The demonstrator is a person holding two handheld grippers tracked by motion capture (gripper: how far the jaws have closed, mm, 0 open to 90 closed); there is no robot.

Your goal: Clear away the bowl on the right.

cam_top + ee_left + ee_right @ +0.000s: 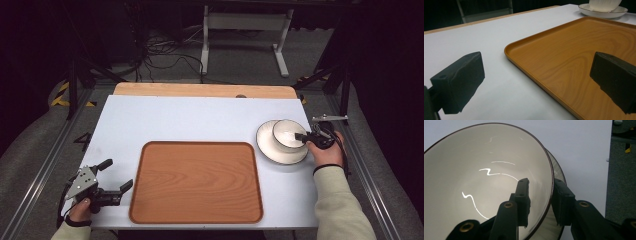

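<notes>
White tabletop carries everything. Nearest, the left gripper hovers with jaws spread just beside the wooden tray. Farther right, the right gripper pinches the rim of a white bowl sitting on a plate.

1. In the high view the table is evenly and brightly lit, while the room around it falls off into near black.
2. The tray casts almost no shadow, so the light looks soft and comes from overhead.
3. In the right gripper view thin white squiggles of glare lie inside the bowl.
4. In the left gripper view the close black jaws look soft and out of focus; the tray's rim is sharper.
</notes>
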